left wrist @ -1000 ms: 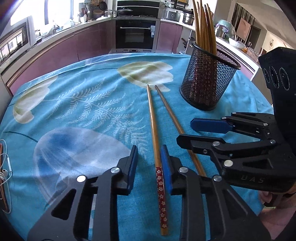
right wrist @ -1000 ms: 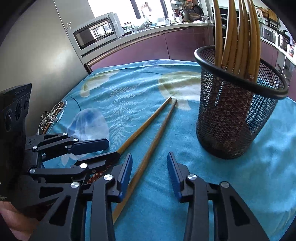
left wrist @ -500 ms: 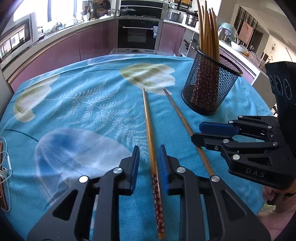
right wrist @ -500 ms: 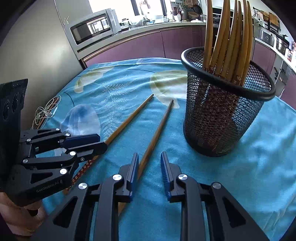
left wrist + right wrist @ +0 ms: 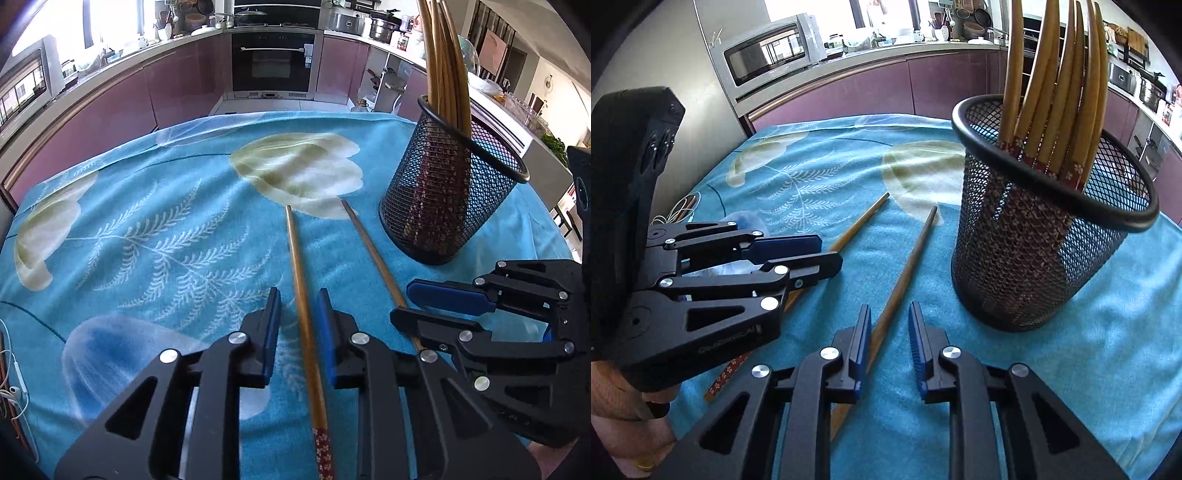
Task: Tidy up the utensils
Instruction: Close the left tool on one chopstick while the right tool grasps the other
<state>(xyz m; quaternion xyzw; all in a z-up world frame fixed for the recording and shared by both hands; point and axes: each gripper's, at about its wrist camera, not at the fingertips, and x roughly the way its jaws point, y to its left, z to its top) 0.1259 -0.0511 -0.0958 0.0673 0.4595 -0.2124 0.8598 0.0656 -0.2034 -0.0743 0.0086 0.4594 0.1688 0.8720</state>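
Each claw (image 5: 297,306) (image 5: 888,321) is closing around a chopstick (image 5: 301,295) (image 5: 897,291); mesh cup (image 5: 1045,243) holds chopsticks

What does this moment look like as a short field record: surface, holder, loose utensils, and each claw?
surface: turquoise floral tablecloth
holder: black wire-mesh cup, upright, filled with wooden chopsticks
loose utensils: two wooden chopsticks lying flat, left chopstick and right chopstick, apart
left claw: closing around left chopstick, pads not yet touching
right claw: closing around right chopstick, gap visible
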